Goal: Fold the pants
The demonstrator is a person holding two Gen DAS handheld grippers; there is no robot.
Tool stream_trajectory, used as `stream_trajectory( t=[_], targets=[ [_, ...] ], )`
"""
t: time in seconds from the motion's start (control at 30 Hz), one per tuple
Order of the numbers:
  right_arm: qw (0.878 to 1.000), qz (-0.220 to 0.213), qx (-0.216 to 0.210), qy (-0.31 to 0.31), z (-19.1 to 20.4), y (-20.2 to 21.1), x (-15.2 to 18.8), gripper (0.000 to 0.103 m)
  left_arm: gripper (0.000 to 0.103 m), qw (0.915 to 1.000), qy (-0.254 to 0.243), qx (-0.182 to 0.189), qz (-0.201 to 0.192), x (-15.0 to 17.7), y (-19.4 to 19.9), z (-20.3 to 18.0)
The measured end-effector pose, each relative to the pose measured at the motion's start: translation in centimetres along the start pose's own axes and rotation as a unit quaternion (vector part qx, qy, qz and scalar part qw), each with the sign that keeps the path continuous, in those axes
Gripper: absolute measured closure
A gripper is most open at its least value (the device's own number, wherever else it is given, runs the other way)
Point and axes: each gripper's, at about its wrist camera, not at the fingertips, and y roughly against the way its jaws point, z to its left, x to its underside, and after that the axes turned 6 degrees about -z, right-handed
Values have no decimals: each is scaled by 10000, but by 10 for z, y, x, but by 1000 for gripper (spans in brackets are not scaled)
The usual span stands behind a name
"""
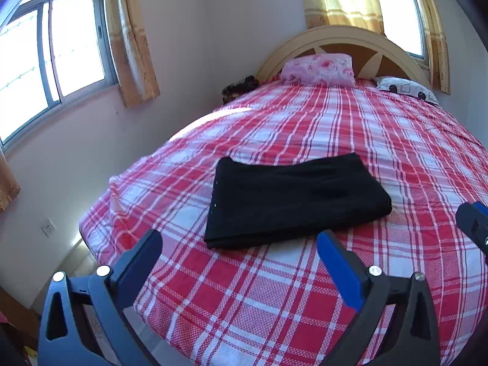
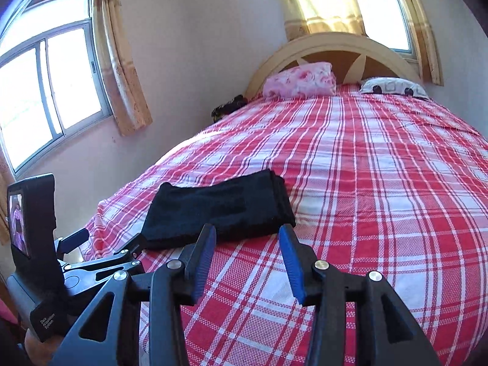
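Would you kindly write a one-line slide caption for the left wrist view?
Open left tongs hover before black pants lying folded on the red plaid bed.

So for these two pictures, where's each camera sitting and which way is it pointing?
Left wrist: on the left gripper, low at the bed's foot, facing the headboard; open fingers frame the folded black pants.
Right wrist: on the right gripper, same direction; the left gripper shows at its left.
Shared: pants, plaid bedspread, pink pillow.

The left gripper [image 1: 239, 244] hovers with jaws spread wide and nothing between them; beside it, the right gripper [image 2: 247, 238] is likewise parted and empty.
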Motion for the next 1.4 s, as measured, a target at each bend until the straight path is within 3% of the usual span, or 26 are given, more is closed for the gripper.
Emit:
stream_trajectory(
  t=[0.73,1.4],
  targets=[
    [9972,-707,183,177,6,34,-10,56,0,9994,-27,-26,-348,-6,23,-4],
    [9979,-625,114,88,5,33,-9,56,0,9995,-5,-37,-328,-8,26,-3]
  ],
)
